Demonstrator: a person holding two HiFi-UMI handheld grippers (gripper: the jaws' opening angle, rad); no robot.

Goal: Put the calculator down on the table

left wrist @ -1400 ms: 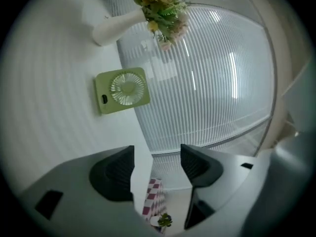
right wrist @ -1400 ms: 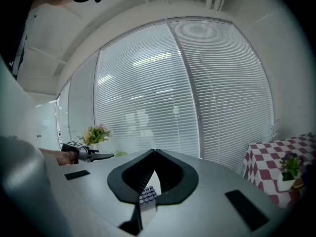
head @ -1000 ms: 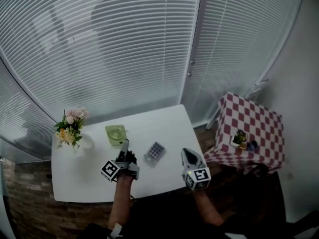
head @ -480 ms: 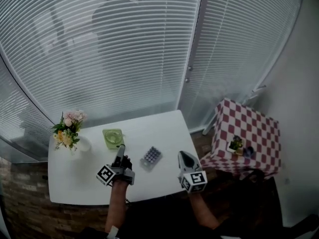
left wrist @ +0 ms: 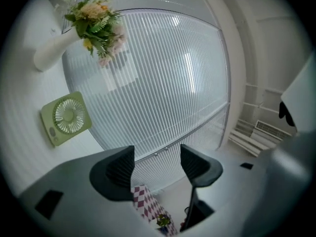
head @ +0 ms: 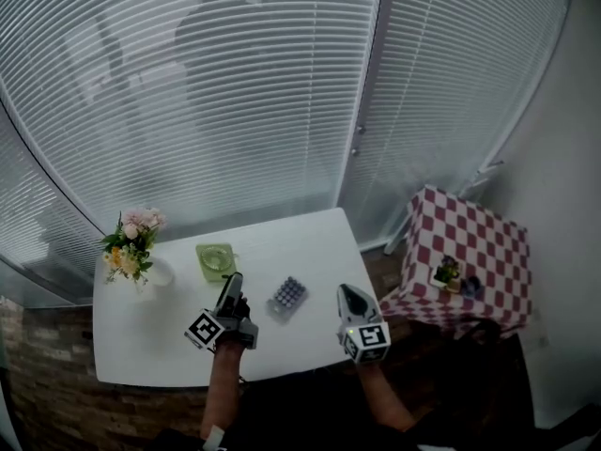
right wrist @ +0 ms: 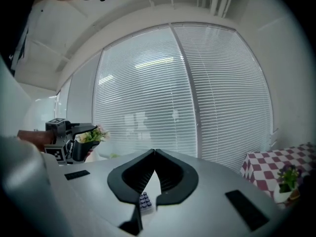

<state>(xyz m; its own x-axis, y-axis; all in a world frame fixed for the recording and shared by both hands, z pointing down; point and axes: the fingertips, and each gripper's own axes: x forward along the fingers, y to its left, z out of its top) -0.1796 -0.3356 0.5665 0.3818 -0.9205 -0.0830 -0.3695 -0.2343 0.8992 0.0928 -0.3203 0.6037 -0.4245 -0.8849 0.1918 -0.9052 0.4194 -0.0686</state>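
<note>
The calculator, grey with rows of dark keys, lies flat on the white table, and neither gripper touches it. My left gripper hovers to its left; in the left gripper view this gripper is open with nothing between its fingers. My right gripper is off the table's right front corner. In the right gripper view the right gripper is shut, fingertips touching, and a bit of the calculator shows through the gap below them.
A green desk fan lies on the table behind the left gripper, with a white vase of flowers at the far left. A small table with a red-checked cloth stands to the right. Window blinds run behind.
The head view has shifted a little. The calculator lies in the same spot on the table, and both grippers keep about the same places beside it.
</note>
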